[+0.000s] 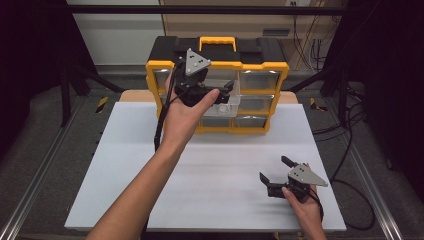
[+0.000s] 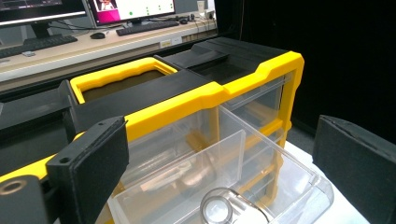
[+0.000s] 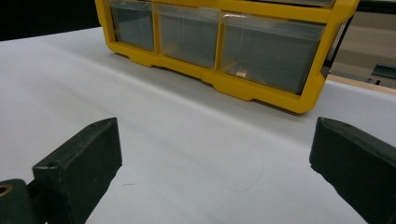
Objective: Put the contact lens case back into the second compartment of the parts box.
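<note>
At the upper middle of the high view the clear plastic drawer (image 1: pixel 226 102) already stands pulled out of the yellow-and-black organiser (image 1: pixel 260 70), the left claw (image 1: pixel 220 90) spread apart over it holding nothing, while the right claw (image 1: pixel 275 170) waits apart on the white counter (image 1: pixel 125 165), so closing remains.

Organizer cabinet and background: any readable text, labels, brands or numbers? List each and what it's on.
None can be read.
Yellow and black organizer cabinet: no label or brand visible on its frame or on the pulled-out clear drawer.
Monitors behind it in the left gripper view: content on screen, too small and blurred to read.
</note>
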Action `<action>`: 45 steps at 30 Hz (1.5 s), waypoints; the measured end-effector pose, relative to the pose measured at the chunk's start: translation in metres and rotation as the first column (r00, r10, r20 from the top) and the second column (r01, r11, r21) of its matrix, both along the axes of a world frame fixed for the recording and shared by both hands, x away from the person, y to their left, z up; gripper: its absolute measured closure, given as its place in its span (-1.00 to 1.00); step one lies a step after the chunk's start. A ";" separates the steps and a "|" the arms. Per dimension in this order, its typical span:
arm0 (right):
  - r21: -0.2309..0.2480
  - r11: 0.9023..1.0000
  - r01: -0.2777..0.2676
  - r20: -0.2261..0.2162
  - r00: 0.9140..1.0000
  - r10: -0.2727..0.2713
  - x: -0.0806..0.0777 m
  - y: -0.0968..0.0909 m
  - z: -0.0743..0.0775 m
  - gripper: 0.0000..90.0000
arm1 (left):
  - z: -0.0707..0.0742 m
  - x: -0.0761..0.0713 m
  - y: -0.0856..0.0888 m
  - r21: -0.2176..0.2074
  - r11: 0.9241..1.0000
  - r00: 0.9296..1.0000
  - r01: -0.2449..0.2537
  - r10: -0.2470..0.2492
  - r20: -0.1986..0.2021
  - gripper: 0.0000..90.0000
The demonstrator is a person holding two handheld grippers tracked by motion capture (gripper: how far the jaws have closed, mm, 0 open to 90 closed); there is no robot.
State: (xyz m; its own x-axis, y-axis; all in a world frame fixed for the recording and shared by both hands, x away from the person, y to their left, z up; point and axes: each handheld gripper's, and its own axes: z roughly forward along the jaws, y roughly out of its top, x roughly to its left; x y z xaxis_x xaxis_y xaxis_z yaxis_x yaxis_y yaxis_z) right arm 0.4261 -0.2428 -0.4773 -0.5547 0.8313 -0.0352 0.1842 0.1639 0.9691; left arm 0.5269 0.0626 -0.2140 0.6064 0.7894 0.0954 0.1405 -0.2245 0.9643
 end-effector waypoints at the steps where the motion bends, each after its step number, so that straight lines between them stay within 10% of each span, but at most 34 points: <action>1: 0.002 1.000 0.001 -0.001 1.000 -0.001 0.000 0.000 0.000 -0.94 | 0.000 0.000 0.000 -0.007 1.000 1.000 0.004 -0.004 0.001 -0.92; 45: -0.010 1.000 0.006 0.024 1.000 -0.006 -0.001 0.000 0.002 -0.95 | -0.016 -0.014 0.015 -0.056 0.998 0.999 0.034 -0.031 0.041 -0.97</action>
State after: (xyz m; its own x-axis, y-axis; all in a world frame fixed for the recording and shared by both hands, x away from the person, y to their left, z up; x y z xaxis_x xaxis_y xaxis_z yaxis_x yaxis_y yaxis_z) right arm 0.4249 -0.2433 -0.4758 -0.5488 0.8340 -0.0573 0.1617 0.1731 0.9715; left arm 0.5132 0.0772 -0.2303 0.6284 0.7741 0.0760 0.0951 -0.1735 0.9802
